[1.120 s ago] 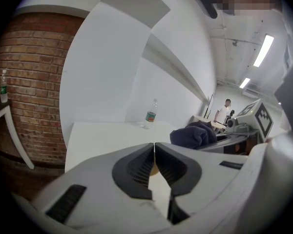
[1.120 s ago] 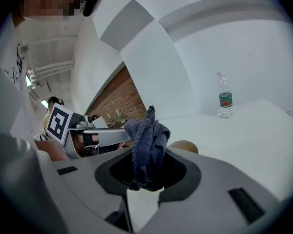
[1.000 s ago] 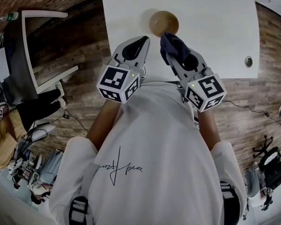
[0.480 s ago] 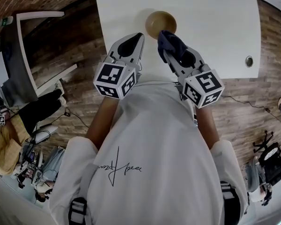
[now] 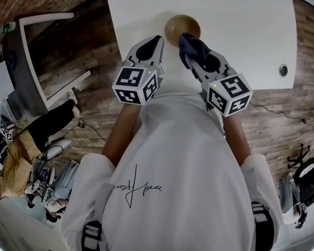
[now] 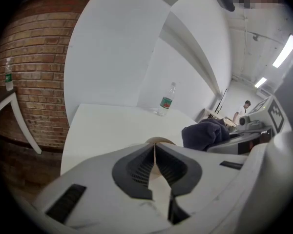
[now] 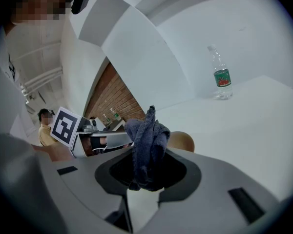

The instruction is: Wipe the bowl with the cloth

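Bowl (image 5: 182, 29) sits upright on the white table (image 5: 240, 30), upper centre of the head view. Right gripper (image 5: 191, 58) is clamped on the bunched dark cloth (image 5: 193, 45). The wad juts past the tips as a wiping pad, at the bowl's near rim; contact unclear. Left gripper (image 5: 157, 40) has its jaws together and empty, just left of the bowl, probably to steady it. Wiping looks not yet begun.

A: so where's the bowl (image 5: 182, 27)?
B: round, tan, sitting on the white table (image 5: 235, 25) near its front edge
A: and the cloth (image 5: 191, 43)?
B: dark blue, all bunched up, pinched in the right gripper (image 5: 193, 56), tuft poking out just beside the bowl
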Available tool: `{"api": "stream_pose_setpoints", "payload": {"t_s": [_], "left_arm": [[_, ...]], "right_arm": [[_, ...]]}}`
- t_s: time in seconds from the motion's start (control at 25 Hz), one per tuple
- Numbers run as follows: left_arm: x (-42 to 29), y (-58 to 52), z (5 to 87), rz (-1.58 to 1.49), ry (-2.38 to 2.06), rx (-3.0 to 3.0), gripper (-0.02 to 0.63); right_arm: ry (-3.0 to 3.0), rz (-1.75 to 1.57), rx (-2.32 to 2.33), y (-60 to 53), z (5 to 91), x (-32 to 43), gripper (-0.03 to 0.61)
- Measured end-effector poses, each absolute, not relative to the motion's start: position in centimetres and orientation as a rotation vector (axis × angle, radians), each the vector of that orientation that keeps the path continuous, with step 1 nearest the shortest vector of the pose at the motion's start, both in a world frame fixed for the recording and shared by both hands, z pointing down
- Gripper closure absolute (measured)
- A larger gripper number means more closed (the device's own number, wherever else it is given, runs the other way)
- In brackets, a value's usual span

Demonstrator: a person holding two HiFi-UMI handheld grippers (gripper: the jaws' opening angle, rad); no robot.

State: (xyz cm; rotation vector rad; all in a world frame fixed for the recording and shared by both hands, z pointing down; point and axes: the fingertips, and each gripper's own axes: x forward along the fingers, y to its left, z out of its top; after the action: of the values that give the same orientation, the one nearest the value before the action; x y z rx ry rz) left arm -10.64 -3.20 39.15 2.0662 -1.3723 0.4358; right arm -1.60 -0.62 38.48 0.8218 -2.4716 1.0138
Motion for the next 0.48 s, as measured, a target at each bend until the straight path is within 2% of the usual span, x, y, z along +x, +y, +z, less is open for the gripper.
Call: {"api": "stream_pose_setpoints", "payload": {"t_s": [0.48], "left_arm": [[-10.7,-4.6,42.9,0.508,-1.339,1.976,0.549]], "right_arm": [[-2.429,1.063,0.797,-1.0,40.2,-1.7,0.479]]}}
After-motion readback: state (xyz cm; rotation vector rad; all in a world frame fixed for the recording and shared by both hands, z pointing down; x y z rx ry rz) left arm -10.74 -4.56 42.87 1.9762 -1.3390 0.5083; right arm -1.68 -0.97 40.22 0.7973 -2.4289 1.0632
